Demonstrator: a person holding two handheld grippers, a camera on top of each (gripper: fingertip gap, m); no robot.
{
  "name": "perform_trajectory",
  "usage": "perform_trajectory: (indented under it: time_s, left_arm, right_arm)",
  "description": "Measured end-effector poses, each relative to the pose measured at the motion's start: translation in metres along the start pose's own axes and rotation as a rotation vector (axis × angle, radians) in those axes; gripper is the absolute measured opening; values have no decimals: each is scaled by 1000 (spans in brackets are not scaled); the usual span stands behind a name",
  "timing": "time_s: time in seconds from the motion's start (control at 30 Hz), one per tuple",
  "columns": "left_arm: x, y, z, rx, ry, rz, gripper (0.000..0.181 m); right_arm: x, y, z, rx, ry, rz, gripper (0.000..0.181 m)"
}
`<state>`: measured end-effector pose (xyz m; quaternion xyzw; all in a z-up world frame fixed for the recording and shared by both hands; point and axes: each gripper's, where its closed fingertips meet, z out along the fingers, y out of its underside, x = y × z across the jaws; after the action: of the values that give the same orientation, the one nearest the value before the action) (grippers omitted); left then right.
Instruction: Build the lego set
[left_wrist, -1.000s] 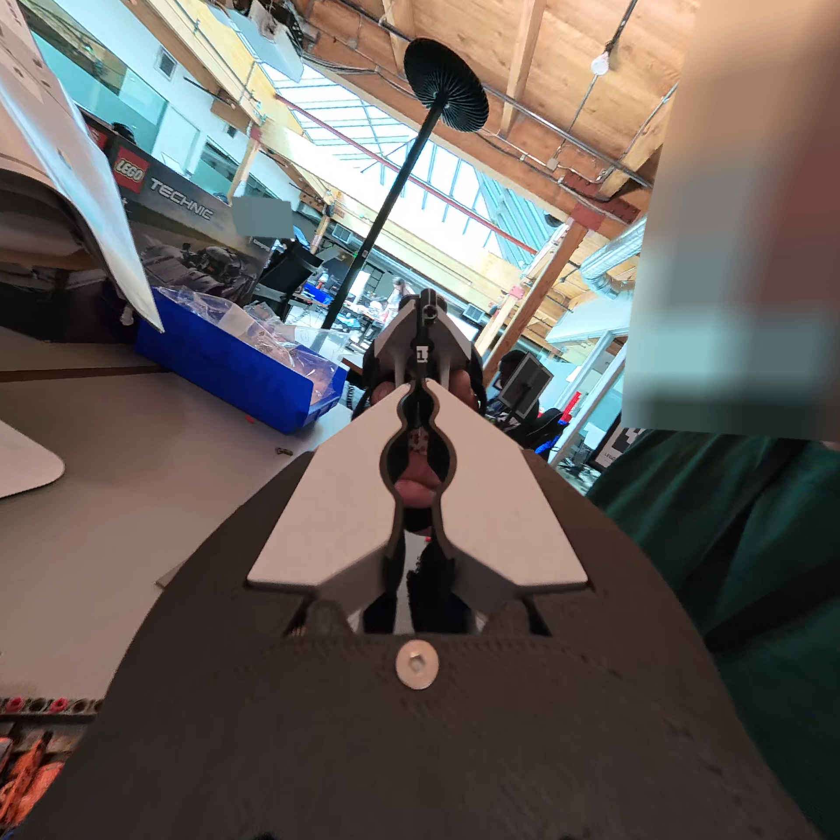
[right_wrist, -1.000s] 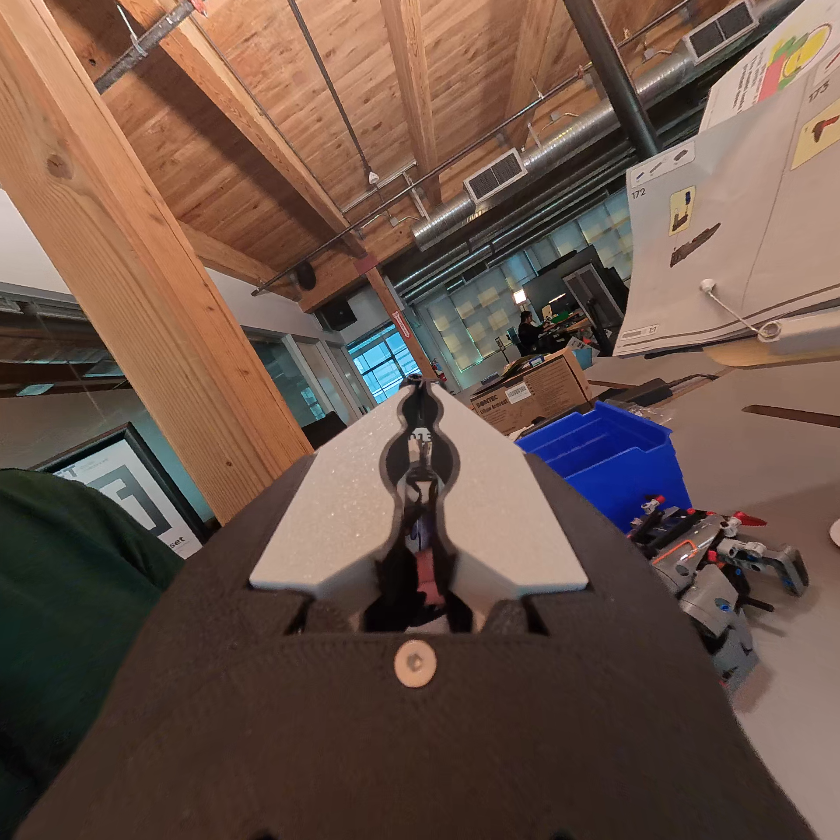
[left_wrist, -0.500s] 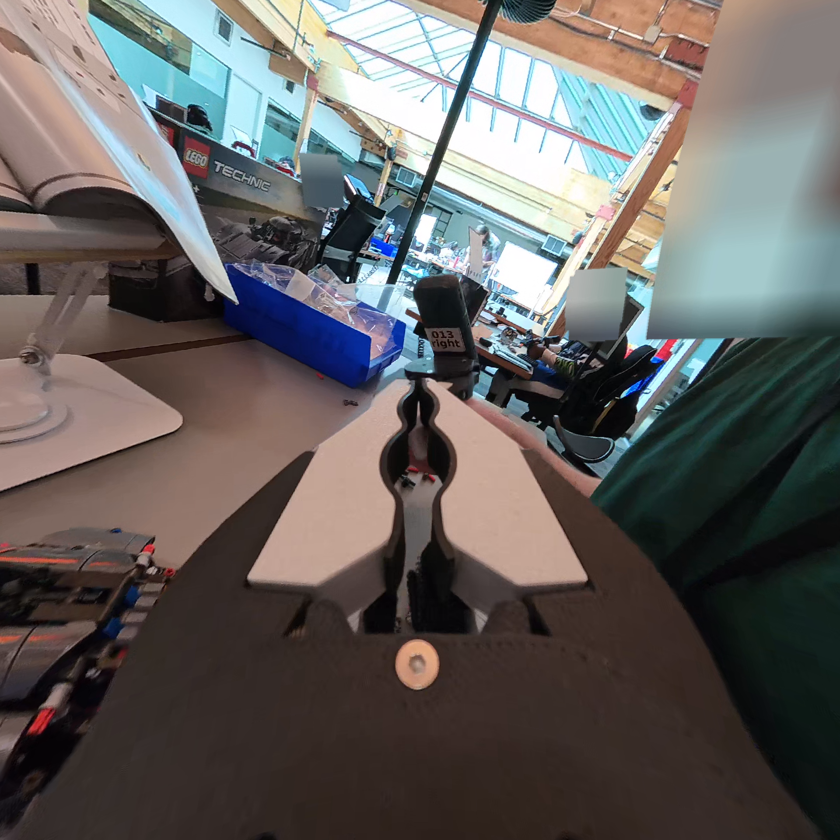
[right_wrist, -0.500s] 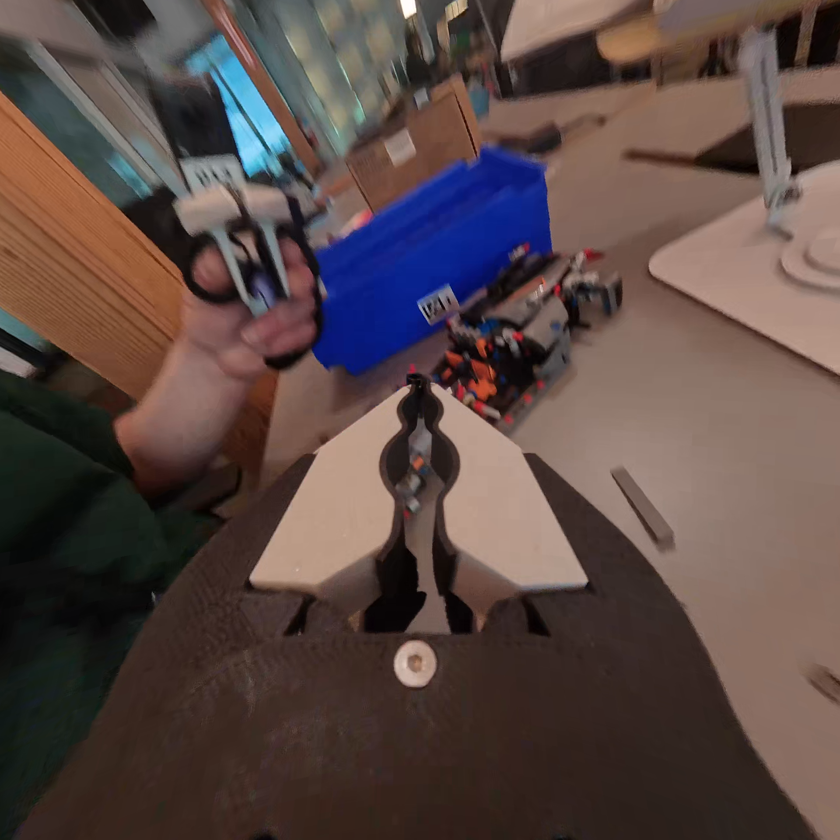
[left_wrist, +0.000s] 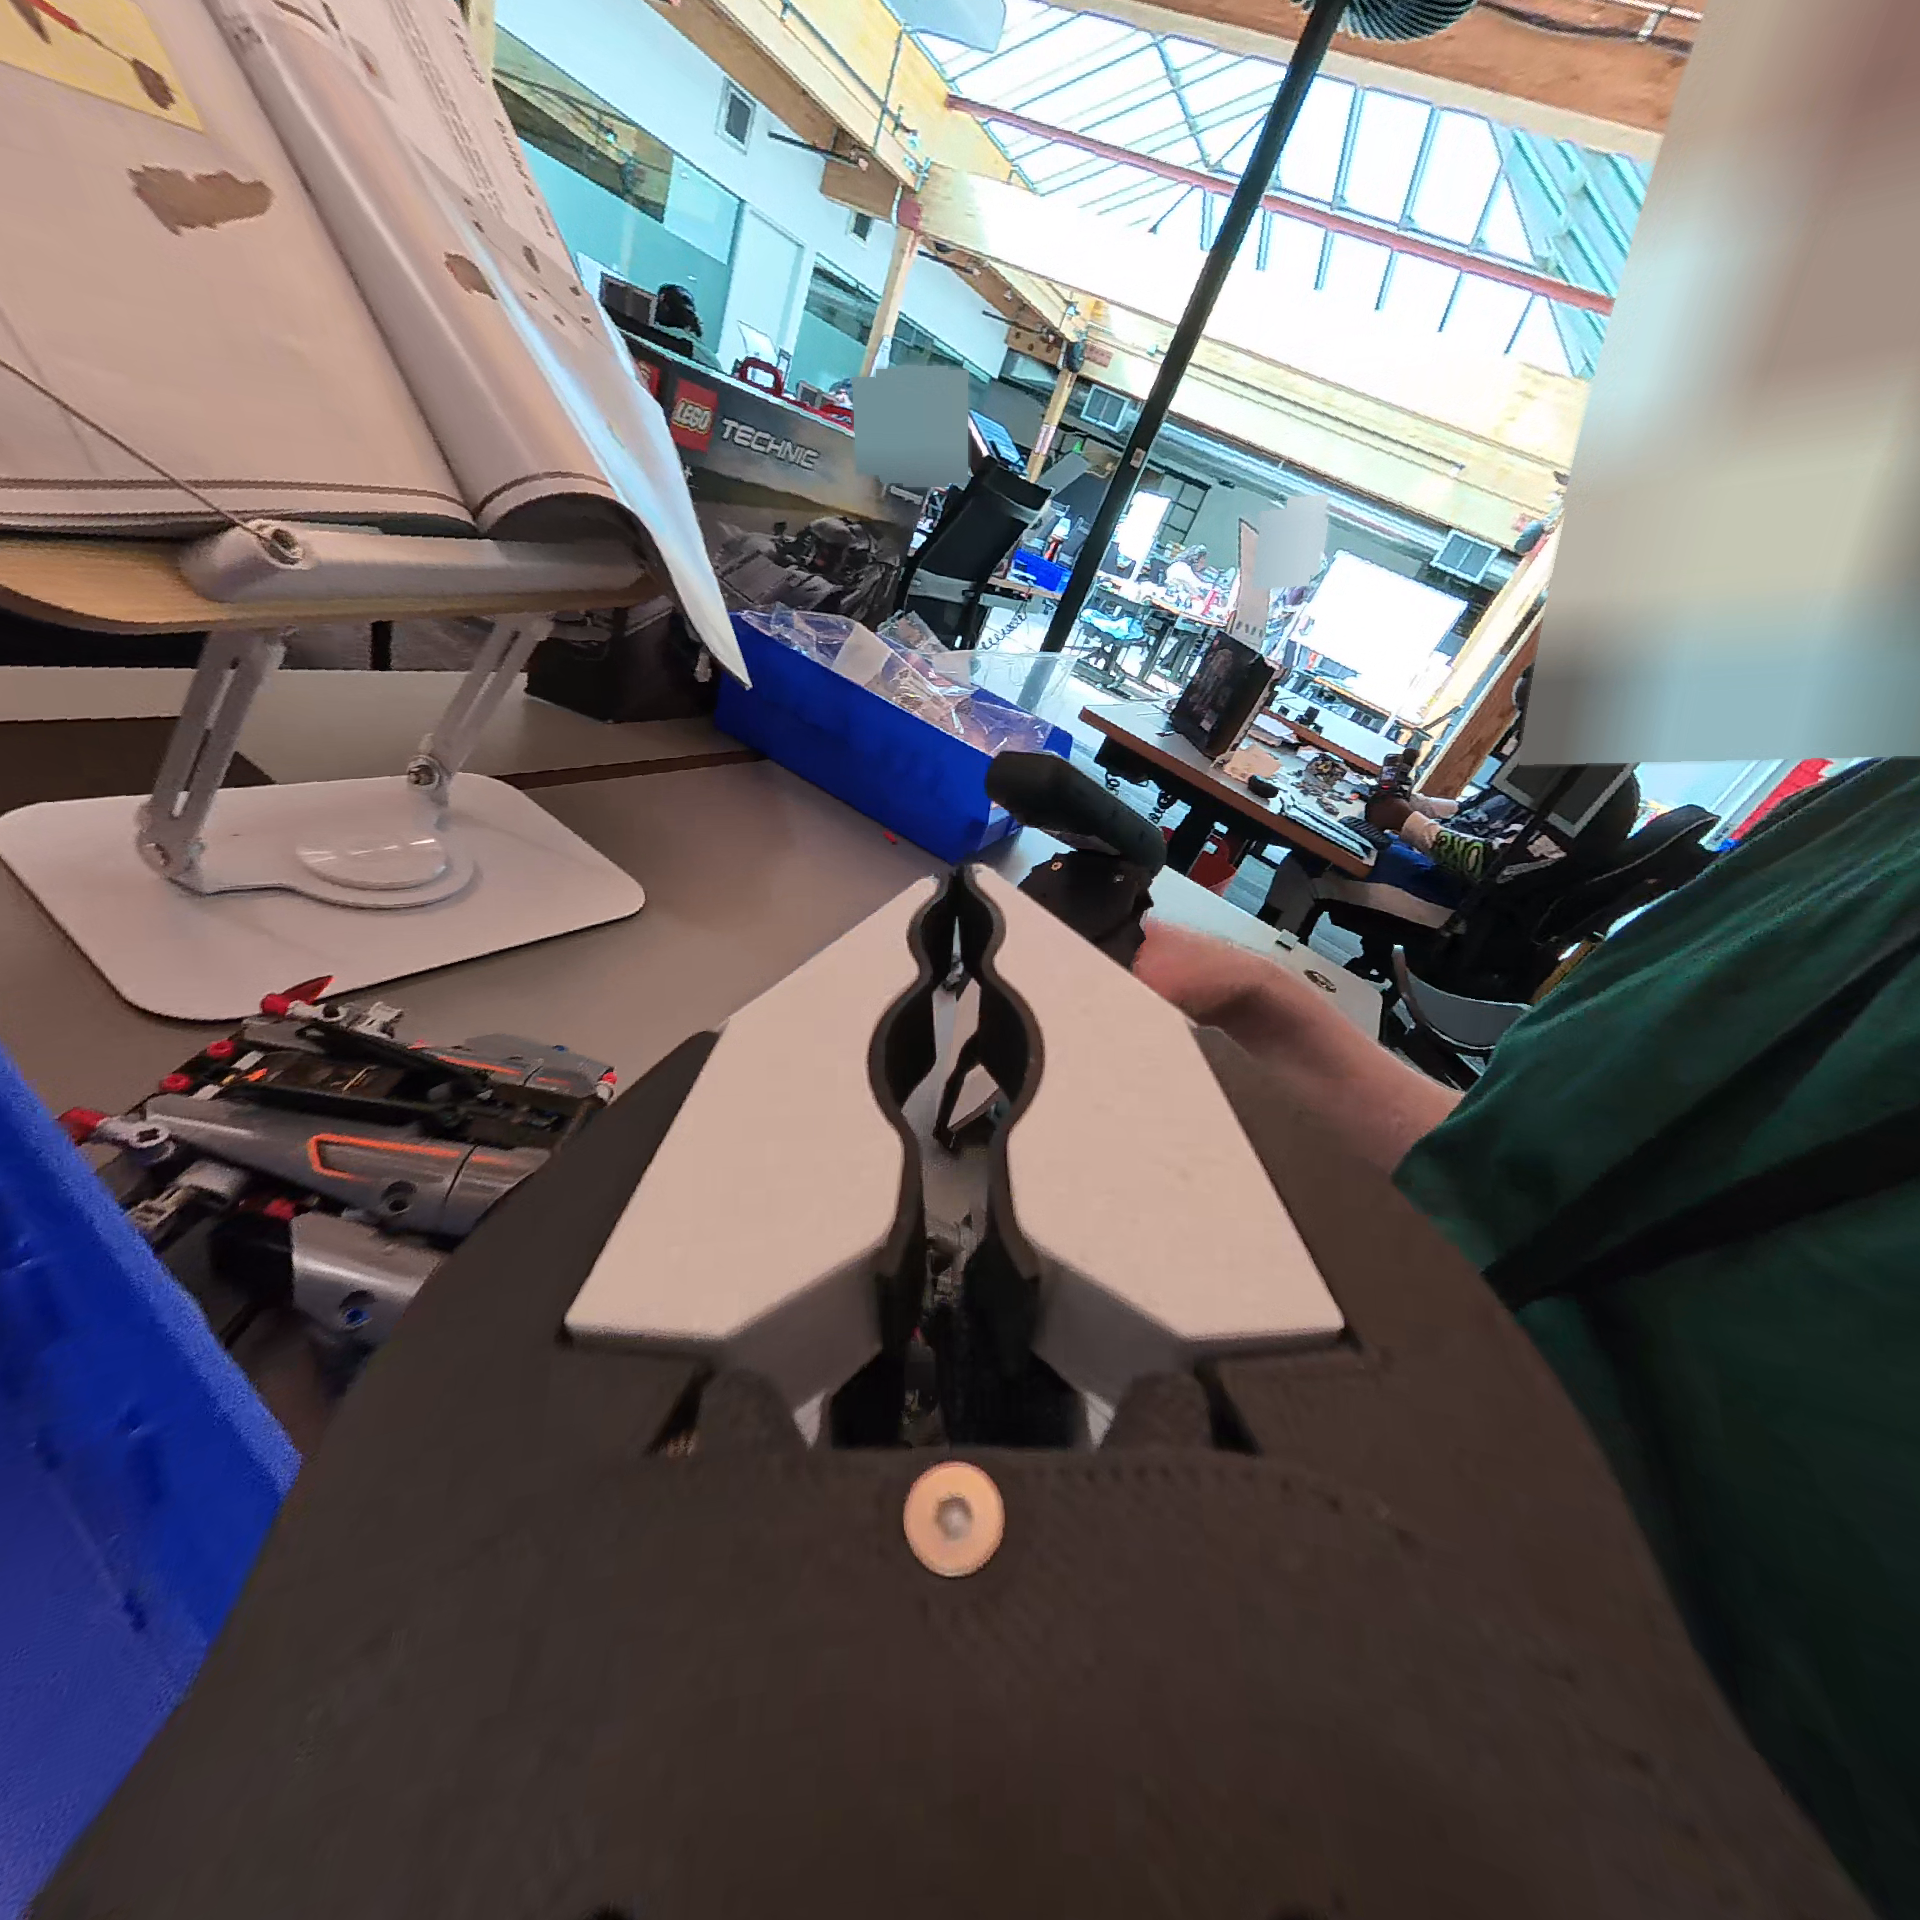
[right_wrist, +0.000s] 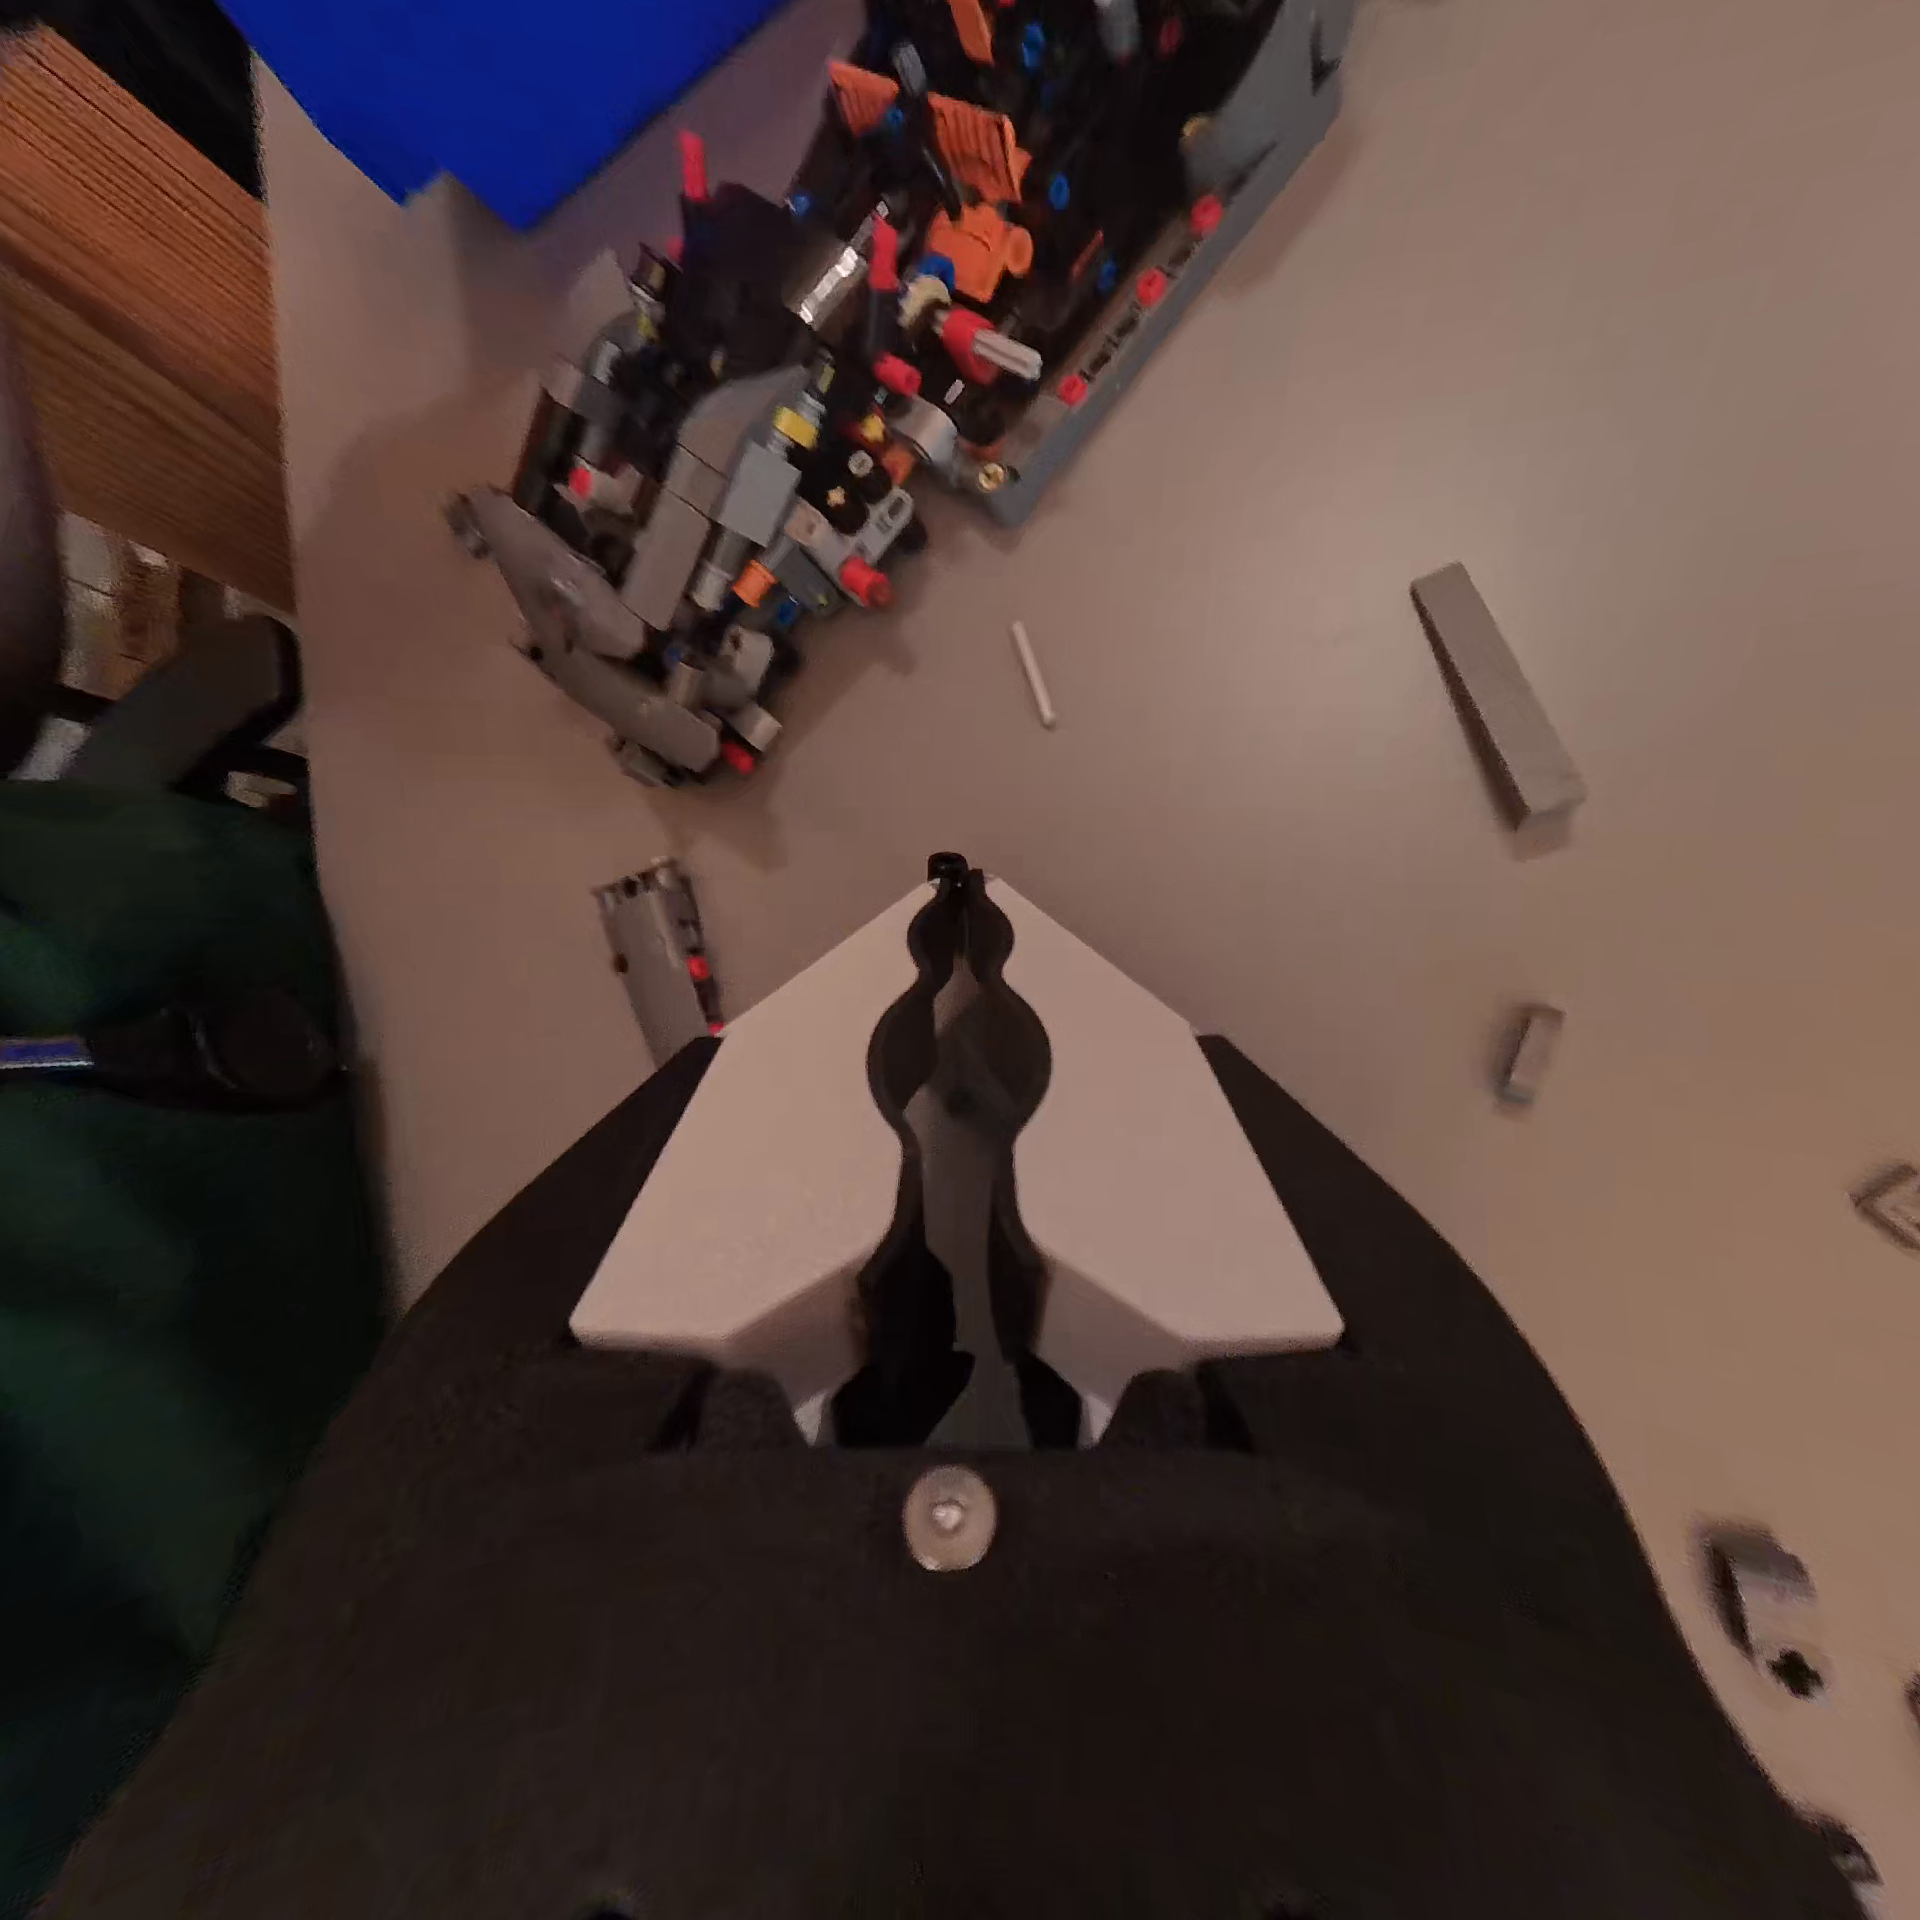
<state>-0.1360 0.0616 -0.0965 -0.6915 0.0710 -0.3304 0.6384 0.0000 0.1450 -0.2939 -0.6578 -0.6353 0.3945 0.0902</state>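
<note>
While we look down right wrist view: small grey piece (right_wrist: 660, 951) left of right gripper (right_wrist: 958, 883), long way pointing up. Right gripper pinched on tiny black peg. Model (right_wrist: 831, 384) ahead. Left gripper (left_wrist: 961, 883) closed, farther off.

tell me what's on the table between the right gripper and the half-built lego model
Only bare table lies between the right gripper and the lego model in the right wrist view.
</note>
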Motion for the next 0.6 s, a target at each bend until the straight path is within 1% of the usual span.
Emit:
perform_trajectory:
  time_s: [0.13,0.2,0.3,0.4,0.5,0.6]
  left_arm:
    - [-5,-1,-9,-7,-35,8,0]
    - [-8,-2,-15,-15,-66,24,0]
    - [-14,-9,-31,-22,-140,64,0]
    - [-21,-19,-60,-17,-246,126,0]
    - [-33,-26,-96,-20,-381,189,0]
    - [-45,-30,-133,-36,-506,229,0]
  right_arm:
    - [11,3,-4,-8,61,-25,4]
    - [8,0,-6,24,36,-40,13]
    - [5,-9,-16,103,25,-78,15]
    - [3,-27,-33,229,16,-106,12]
    - [7,-40,-47,342,42,-146,7]
    - [-1,-53,-60,448,23,-199,6]
